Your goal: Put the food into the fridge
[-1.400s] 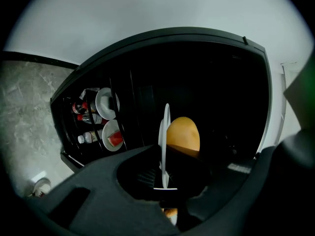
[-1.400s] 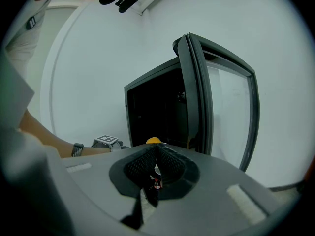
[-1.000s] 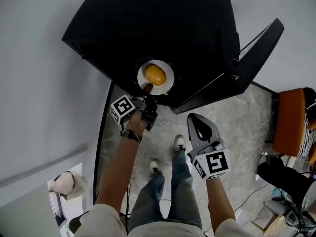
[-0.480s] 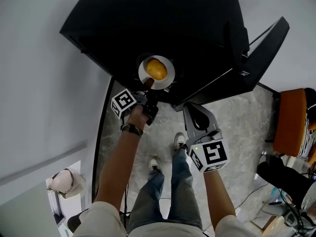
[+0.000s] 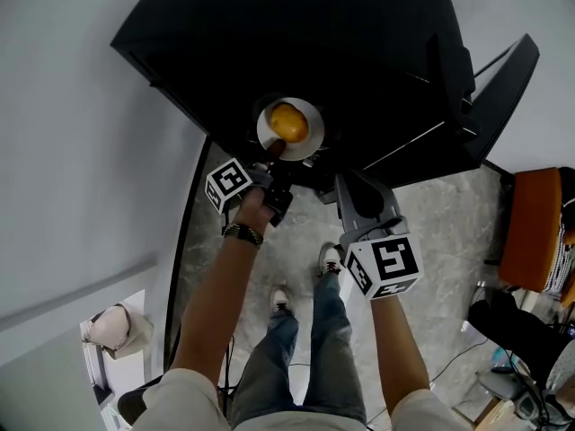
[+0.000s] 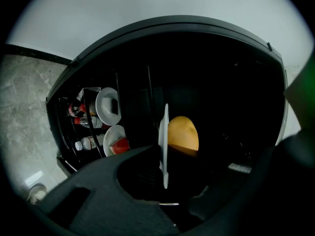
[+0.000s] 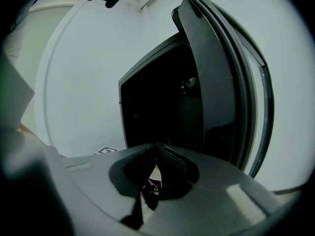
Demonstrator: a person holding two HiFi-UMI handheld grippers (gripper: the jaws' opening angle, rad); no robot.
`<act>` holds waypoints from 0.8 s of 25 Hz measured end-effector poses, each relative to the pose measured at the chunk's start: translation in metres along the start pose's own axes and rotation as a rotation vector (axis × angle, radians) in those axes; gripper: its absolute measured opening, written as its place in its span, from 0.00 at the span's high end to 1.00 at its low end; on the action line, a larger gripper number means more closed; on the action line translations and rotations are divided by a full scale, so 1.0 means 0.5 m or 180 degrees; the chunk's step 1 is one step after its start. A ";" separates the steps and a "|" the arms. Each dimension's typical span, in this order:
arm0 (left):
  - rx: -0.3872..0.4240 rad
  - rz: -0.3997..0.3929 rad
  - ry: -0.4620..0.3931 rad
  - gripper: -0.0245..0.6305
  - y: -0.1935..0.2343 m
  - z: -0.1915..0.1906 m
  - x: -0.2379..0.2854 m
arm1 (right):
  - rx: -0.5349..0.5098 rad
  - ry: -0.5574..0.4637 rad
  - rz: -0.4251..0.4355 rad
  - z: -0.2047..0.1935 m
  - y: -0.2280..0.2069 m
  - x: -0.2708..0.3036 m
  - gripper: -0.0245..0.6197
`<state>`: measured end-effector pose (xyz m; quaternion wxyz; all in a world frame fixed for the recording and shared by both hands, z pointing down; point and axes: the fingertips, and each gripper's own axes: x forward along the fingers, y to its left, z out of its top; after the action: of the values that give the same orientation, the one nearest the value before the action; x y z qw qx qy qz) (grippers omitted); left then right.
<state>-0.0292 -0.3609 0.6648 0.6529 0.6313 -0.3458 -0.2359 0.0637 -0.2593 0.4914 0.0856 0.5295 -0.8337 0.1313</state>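
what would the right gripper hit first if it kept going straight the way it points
Nothing obvious: the way looks free into the fridge, its dark open interior, passing close beside the open door. What lies deeper inside is too dark to tell.

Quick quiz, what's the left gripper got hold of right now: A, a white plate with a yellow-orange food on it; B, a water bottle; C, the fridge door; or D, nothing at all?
A: the left gripper's fingers are closed on the near rim of the white plate, which carries the yellow-orange food.
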 end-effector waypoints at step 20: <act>-0.0199 -0.0072 -0.0135 0.93 0.005 0.014 0.041 | -0.0007 0.0043 0.0021 -0.024 -0.007 0.012 0.95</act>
<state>-0.0214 -0.3805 0.6700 0.6621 0.6093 -0.3448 -0.2673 0.0643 -0.2623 0.5049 0.0914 0.5258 -0.8349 0.1343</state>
